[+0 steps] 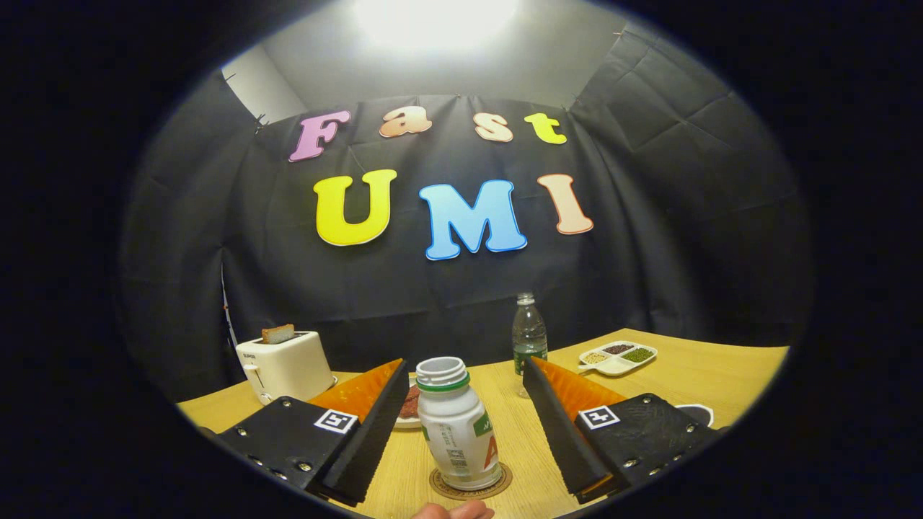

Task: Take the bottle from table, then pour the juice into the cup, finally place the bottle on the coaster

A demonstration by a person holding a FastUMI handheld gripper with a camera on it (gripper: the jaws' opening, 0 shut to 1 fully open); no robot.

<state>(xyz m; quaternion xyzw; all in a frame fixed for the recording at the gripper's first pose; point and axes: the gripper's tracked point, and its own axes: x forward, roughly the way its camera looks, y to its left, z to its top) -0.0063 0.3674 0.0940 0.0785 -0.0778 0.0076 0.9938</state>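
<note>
The white bottle (456, 425) is seen standing upright on the round coaster (470, 484), cap off, on the wooden table (721, 375), and it sits between the fingers of the gripper (461, 414), whose fingers are spread wide apart with clear space left on either side of the bottle. Nothing is pressed on by either finger. Since the bottle is already centred on the coaster, the placing step is judged to be at its end, and what is called for is a clean release: the fingers should be kept fully open and drawn straight back along their own line, so that neither inner face is brushed against the bottle's shoulder. Any sideways drift should be avoided, as a light, tall bottle is easily tipped or slid off the coaster. A fingertip (454, 512) of a person is visible just in front of the coaster. A toaster (285, 367), a clear water bottle (529, 339) and a divided dish (618, 357) stand beyond the fingers, well apart from the work.
</note>
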